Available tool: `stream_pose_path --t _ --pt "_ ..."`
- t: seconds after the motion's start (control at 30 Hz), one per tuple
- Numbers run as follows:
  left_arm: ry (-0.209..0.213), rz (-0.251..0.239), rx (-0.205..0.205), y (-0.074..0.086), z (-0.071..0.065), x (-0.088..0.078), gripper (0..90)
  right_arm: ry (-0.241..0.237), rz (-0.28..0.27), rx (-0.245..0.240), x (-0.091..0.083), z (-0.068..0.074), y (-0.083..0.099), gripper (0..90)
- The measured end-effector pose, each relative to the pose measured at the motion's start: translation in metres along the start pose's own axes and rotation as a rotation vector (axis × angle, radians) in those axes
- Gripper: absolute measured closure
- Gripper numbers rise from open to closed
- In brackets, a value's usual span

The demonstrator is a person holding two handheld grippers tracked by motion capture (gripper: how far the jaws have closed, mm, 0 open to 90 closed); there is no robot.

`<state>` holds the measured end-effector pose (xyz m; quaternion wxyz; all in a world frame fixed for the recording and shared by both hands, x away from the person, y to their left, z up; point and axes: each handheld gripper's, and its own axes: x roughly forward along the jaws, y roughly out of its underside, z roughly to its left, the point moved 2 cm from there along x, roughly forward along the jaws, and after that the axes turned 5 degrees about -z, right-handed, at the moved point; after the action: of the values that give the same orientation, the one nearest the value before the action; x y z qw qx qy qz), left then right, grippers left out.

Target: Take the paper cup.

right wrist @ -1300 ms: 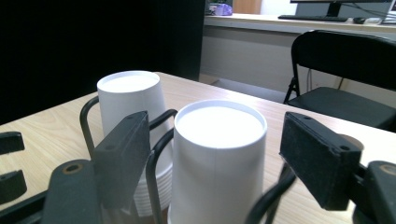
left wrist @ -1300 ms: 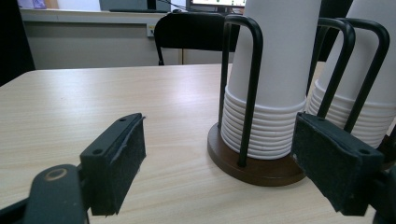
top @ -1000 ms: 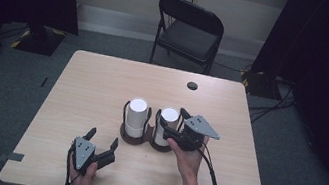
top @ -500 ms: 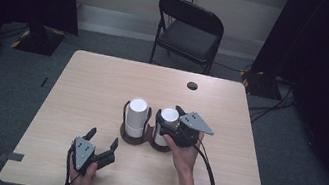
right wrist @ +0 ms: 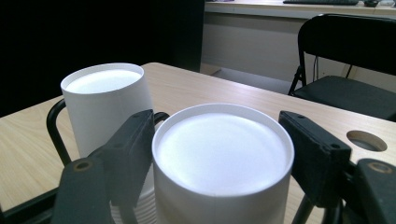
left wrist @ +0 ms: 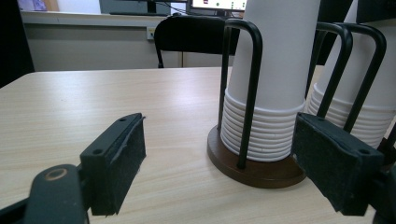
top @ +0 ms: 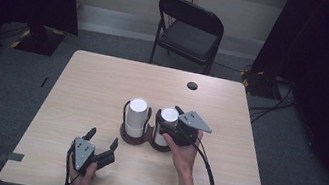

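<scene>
paper cup stack (top: 166,123) on the right side of the wire cup holder (top: 137,138) is what the work turns on, and it stands just right of the table's middle, bottoms up, with its twin, the left cup stack (top: 136,116), touching distance away at its 9 o'clock. both stacks stand upright, so the long axis runs straight up from the wooden table (top: 102,87), and any lift has to follow that line to clear the black wire loops

the right gripper (top: 171,122) comes at the stack from about 4 o'clock, level with its top, and in the right gripper view the two black jaws sit either side of the topmost cup (right wrist: 223,158), at its 9 and 3 o'clock. the jaws have just been closing with that cup between them; the left pad looks pressed to the cup wall, the right pad looks a sliver off it or barely touching, so i would call it closing onto the cup, not yet a sure grip

the left gripper (top: 101,149) rests low on the table near the front edge, at about 7 o'clock from the holder, jaws spread wide with nothing between them. from its own view the holder's round wooden base (left wrist: 254,163) lies ahead at 1 o'clock, well apart from the pads

so the right hand (top: 182,154) is plainly the nearer one, already at the stack, and the pull should go straight up. a black folding chair (top: 188,30) stands beyond the table at 12 o'clock
</scene>
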<state>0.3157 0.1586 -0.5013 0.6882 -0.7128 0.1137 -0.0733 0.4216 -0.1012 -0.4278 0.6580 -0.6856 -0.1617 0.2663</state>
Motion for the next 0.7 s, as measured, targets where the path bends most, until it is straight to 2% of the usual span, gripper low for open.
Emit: stream_pose_path --t 0.13,0.4,0.6,0.7 --pt "0.001 0.000 0.000 0.0000 0.0006 0.0000 17.9 0.000 0.012 0.000 0.0004 -0.0011 0.0002 33.7" --pt "-0.002 0.000 -0.006 0.0000 0.0006 -0.0001 19.9 0.011 0.017 -0.018 -0.0006 -0.0010 -0.0012 34.8" --pt "-0.001 0.004 0.007 0.0000 0.0000 0.0000 19.7 0.016 0.005 -0.005 -0.0026 -0.0028 -0.0046 35.0" --pt "-0.004 -0.001 0.015 0.0000 -0.0019 0.0005 26.4 0.015 0.005 -0.004 -0.0034 -0.0028 -0.0069 35.1"
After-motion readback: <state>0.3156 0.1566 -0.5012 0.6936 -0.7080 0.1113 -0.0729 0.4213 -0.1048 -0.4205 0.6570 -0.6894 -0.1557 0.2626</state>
